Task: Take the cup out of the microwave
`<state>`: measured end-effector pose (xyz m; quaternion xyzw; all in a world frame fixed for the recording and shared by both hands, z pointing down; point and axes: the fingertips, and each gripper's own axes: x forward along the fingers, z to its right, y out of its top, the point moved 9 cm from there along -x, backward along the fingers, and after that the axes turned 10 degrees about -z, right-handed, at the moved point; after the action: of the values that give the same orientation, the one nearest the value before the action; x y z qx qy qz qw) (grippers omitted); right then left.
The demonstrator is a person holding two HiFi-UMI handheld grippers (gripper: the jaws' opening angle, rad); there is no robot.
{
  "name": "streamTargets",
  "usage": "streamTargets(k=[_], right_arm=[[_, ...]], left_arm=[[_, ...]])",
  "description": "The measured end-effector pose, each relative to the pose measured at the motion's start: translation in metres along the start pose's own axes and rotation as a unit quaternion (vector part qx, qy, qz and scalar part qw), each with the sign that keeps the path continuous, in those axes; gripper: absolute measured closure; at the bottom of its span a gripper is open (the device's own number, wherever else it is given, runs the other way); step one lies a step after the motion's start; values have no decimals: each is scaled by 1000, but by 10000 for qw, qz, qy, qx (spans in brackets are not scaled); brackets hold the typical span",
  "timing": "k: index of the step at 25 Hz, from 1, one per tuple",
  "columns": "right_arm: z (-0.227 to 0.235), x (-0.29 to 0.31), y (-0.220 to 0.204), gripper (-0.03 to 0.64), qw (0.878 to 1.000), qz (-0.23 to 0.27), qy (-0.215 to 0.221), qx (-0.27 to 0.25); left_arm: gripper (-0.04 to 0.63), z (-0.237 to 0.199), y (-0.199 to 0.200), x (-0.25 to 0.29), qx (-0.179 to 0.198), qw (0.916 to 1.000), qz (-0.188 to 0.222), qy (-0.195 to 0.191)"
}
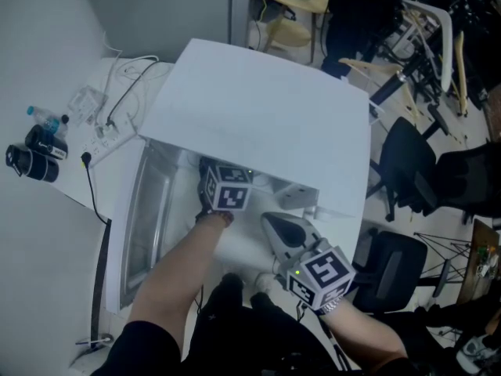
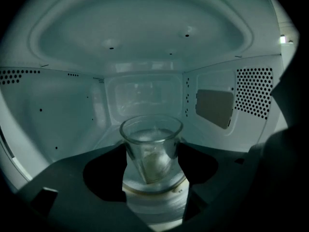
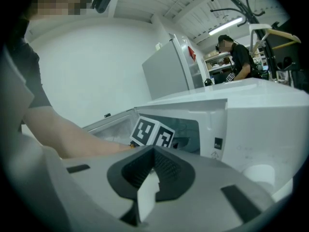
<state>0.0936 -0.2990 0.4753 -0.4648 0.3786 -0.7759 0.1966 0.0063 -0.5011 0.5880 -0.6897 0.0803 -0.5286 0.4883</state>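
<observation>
Inside the white microwave [image 2: 63,120] the clear glass cup [image 2: 151,144] stood upright between the wide-set jaws of the left tool [image 2: 152,151], likely stiff, slick and breakable, best squeezed gently mid-wall, while the right tool [image 3: 153,151] sat outside, closed and empty.

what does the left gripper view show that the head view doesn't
Only the left gripper view: the glass cup on the turntable inside the microwave, between the left gripper's open jaws. Only the head view: the microwave's white top, its open door, the right gripper shut, outside, and cables beside it. Both: the microwave, with the left gripper reaching into it.
</observation>
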Motion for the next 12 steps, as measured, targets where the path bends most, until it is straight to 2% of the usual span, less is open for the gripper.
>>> streamTargets(k=[12], right_arm=[[-6,-12,-1,598,9999,45,119,-100]], left_arm=[[268,6,-4,-22,-63,9999,78,82]])
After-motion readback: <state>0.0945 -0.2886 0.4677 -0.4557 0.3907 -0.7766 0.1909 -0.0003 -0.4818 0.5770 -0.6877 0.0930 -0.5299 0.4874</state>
